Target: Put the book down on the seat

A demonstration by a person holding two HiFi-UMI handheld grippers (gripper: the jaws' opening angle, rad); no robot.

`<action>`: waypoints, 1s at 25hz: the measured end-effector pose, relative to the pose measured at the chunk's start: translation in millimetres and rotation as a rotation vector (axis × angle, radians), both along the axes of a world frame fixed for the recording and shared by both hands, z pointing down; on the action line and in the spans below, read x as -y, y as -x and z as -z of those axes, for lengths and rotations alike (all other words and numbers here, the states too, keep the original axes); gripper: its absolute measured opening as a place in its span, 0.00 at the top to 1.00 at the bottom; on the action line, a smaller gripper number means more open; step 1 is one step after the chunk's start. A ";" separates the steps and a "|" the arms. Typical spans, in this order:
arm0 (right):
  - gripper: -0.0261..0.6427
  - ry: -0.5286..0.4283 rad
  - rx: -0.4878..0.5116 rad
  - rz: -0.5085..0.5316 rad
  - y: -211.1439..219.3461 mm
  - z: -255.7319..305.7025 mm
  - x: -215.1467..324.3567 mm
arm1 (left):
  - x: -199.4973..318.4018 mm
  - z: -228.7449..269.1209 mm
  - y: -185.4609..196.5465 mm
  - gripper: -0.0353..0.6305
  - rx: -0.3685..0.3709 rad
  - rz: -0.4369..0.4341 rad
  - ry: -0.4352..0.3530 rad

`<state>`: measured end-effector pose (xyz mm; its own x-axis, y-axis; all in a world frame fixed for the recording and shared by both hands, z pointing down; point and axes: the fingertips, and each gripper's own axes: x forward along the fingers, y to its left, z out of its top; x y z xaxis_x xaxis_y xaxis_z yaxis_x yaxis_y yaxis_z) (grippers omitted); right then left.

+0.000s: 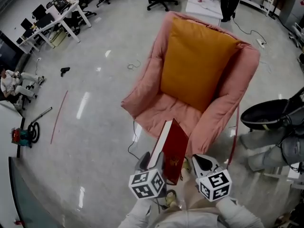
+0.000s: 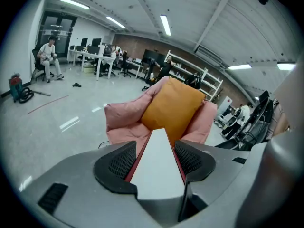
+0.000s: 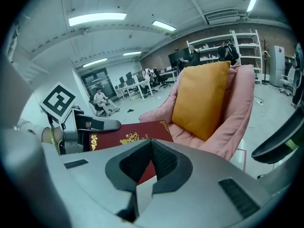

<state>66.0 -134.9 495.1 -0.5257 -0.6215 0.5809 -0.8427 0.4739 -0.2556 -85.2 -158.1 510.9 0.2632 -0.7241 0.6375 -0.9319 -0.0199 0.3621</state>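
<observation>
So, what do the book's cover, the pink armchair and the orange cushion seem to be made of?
The book: a stiff board cover, probably dark red cloth or leatherette, with gilt ornaments; the page block looks like white paper. The armchair: soft matte pink fabric over padding, since it creases and sags. The cushion: matte orange fabric, plump; its weave is too small to tell.

My left gripper [image 1: 153,161] holds the book [image 1: 173,146] on edge at the front edge of the armchair [image 1: 141,99], with my right gripper [image 1: 201,164] just right of it. The cushion [image 1: 197,63] leans against the backrest.
</observation>
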 end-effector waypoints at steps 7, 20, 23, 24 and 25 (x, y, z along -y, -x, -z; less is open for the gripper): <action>0.95 0.040 -0.017 0.018 -5.4 -29.3 51.4 | 59.5 -40.4 -8.9 0.56 0.007 0.015 0.048; 0.95 0.116 -0.011 0.007 -5.1 -88.8 117.7 | 158.8 -121.7 -13.0 0.56 -0.015 0.058 0.097; 0.95 0.132 -0.005 0.000 -8.4 -98.8 127.0 | 177.9 -139.7 -12.9 0.56 -0.033 0.077 0.102; 0.95 0.139 -0.004 -0.003 -10.1 -101.4 129.2 | 183.2 -144.6 -13.2 0.56 -0.043 0.085 0.103; 0.95 0.145 -0.004 -0.006 -11.9 -103.9 130.9 | 187.8 -149.4 -13.4 0.56 -0.049 0.091 0.105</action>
